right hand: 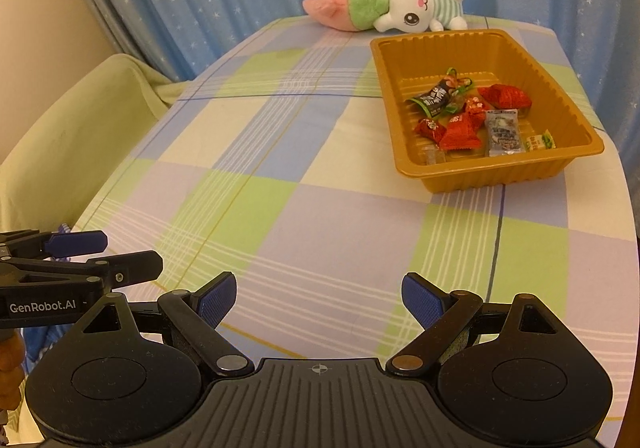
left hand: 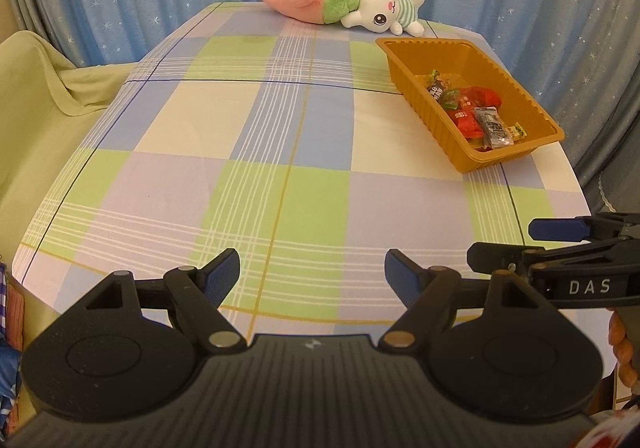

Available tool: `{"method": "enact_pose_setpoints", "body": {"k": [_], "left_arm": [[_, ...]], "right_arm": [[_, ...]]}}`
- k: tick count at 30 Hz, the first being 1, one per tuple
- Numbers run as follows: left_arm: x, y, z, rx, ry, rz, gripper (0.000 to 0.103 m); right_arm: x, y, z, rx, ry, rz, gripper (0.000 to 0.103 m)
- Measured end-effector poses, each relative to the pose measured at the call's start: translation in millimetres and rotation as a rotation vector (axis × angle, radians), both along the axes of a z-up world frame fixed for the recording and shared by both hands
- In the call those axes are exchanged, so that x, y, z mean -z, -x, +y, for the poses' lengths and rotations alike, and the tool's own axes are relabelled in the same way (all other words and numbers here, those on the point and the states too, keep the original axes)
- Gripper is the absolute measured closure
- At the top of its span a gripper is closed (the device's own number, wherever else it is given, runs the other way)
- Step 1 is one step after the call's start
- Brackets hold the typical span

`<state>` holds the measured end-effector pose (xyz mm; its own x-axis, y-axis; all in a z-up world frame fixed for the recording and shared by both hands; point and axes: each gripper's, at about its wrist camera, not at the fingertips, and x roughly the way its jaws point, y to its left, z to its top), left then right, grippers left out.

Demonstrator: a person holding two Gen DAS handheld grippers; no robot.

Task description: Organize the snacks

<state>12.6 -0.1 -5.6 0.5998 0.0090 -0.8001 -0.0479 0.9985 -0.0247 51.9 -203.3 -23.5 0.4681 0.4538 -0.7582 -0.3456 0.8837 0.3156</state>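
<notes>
An orange-brown plastic tray (right hand: 448, 176) stands on the right half of the table; it also shows in the left wrist view (left hand: 416, 104). Several wrapped snacks lie in it: red packets (right hand: 460, 134), a dark packet (right hand: 434, 96), a grey packet (right hand: 504, 132) and a small green-yellow one (right hand: 540, 142). My left gripper (left hand: 312, 268) is open and empty over the table's near edge. My right gripper (right hand: 318, 292) is open and empty, also near the front edge, well short of the tray. Each gripper shows at the side of the other's view.
A plush rabbit with a pink and green carrot (right hand: 384, 6) lies at the table's far edge behind the tray. The checked tablecloth (left hand: 256, 176) covers the table. A chair draped in green cloth (left hand: 36, 96) stands to the left. Blue star curtains hang behind.
</notes>
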Motion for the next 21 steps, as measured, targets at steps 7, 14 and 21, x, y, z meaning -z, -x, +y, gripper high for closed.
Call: {"method": "enact_pose_setpoints", "body": {"k": [7, 14, 21], "left_arm": [[0.8, 0.4, -0.3, -0.004, -0.004, 0.000, 0.025], [0.2, -0.1, -0.3, -0.002, -0.008, 0.001, 0.025], [0.6, -3.3, -1.5, 0.005, -0.007, 0.003, 0.025]], "right_arm": [[0.0, -0.9, 0.5, -0.005, 0.001, -0.002, 0.014], [1.2, -2.9, 1.0, -0.005, 0.000, 0.001, 0.014], [1.9, -5.0, 0.9, -0.001, 0.001, 0.004, 0.014]]}}
